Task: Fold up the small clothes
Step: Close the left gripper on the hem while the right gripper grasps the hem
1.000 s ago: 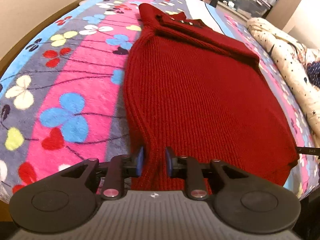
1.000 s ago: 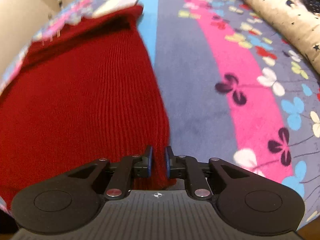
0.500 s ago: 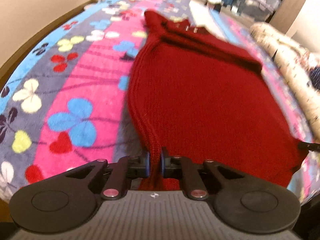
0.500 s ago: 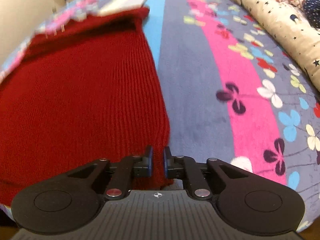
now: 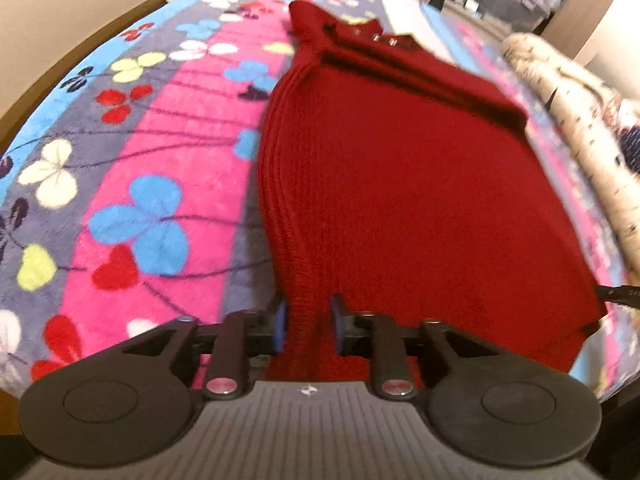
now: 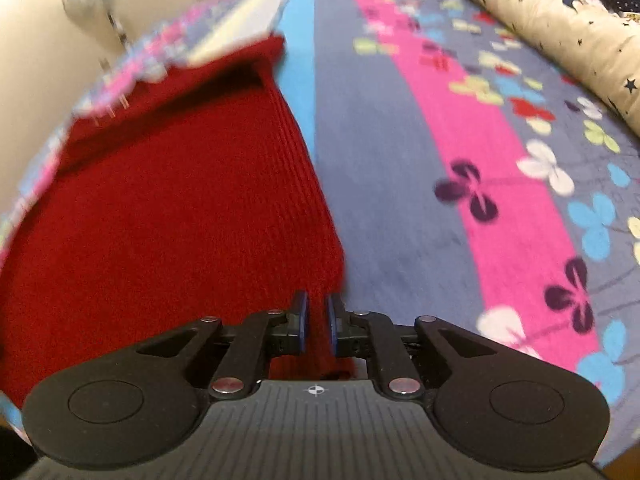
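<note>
A: Where is the sweater lying?

B: The red knitted sweater [image 5: 400, 184] is lying spread flat on the bed, on a blanket [image 5: 160, 128] striped pink, grey and blue with clover shapes. Its collar end is pointing away from both cameras, and its near hem is reaching right under both tools.

A: What is the left hand-held gripper [image 5: 307, 325] doing?

B: It is pointing steeply down over the near left corner of the sweater. Its jaws are opening, and a ridge of the ribbed side edge is running up between the blue pads [image 5: 280, 326]. There is a clear gap on the right side, so the pads are not pressing on the knit.

A: And the right hand-held gripper [image 6: 316, 326]?

B: It is sitting at the near right corner of the sweater [image 6: 168, 216]. Its jaws are also opening, but they are standing much closer together, and a narrow strip of the red edge is filling the gap between the pads [image 6: 302, 326], which are touching it on both sides.

A: Anything else lying nearby?

B: A cream quilt [image 6: 560, 20] with dark stars is lying along the far right side of the blanket [image 6: 400, 200], well apart from the sweater.
</note>
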`<state>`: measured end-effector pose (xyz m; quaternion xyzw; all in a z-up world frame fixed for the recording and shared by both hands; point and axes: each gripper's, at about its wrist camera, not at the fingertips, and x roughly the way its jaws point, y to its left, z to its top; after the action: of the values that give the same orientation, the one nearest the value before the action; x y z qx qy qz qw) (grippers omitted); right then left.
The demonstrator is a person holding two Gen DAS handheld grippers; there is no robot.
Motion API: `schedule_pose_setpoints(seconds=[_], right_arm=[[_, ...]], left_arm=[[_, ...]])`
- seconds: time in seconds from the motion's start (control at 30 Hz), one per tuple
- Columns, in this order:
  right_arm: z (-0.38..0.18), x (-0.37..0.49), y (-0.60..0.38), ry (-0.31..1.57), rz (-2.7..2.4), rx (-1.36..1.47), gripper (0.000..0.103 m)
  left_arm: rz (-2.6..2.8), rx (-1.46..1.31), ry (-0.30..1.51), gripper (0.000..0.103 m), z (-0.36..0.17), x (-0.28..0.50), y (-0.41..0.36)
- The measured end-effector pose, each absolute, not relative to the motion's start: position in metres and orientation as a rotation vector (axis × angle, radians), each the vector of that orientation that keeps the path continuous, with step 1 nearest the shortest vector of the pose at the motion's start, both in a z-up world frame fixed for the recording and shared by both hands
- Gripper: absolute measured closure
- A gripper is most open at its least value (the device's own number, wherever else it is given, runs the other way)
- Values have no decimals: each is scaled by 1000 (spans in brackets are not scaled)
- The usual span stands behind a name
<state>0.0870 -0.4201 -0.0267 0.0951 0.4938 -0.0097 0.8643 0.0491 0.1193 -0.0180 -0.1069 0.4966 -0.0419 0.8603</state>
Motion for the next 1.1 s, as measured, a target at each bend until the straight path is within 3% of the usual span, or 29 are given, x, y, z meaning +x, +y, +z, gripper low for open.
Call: schedule_pose_setpoints(seconds=[0.2, 0.33, 0.37, 0.43, 0.47, 0.67, 1.0, 1.1], right_arm=[[-34, 84, -416, 1077, -32, 188, 76], [-35, 86, -414, 1084, -6, 176, 74], [-35, 87, -415, 1084, 8, 176, 75], [-33, 86, -415, 1067, 19, 175, 89], [-32, 86, -415, 1060, 23, 183, 91], [-28, 84, -422, 1039, 26, 242, 91], [-35, 83, -416, 1074, 13, 167, 85], [-34, 82, -415, 1066, 17, 153, 90]], left_arm=[[-68, -201, 1073, 74, -26, 47, 123], [-68, -159, 1067, 80, -27, 48, 119], [-65, -143, 1063, 86, -27, 48, 117], [-64, -148, 1061, 86, -26, 48, 117], [-65, -157, 1060, 86, -25, 48, 118], [-59, -182, 1083, 78, -29, 48, 124], [-62, -151, 1078, 78, -29, 46, 120], [-62, -140, 1075, 78, -29, 45, 119]])
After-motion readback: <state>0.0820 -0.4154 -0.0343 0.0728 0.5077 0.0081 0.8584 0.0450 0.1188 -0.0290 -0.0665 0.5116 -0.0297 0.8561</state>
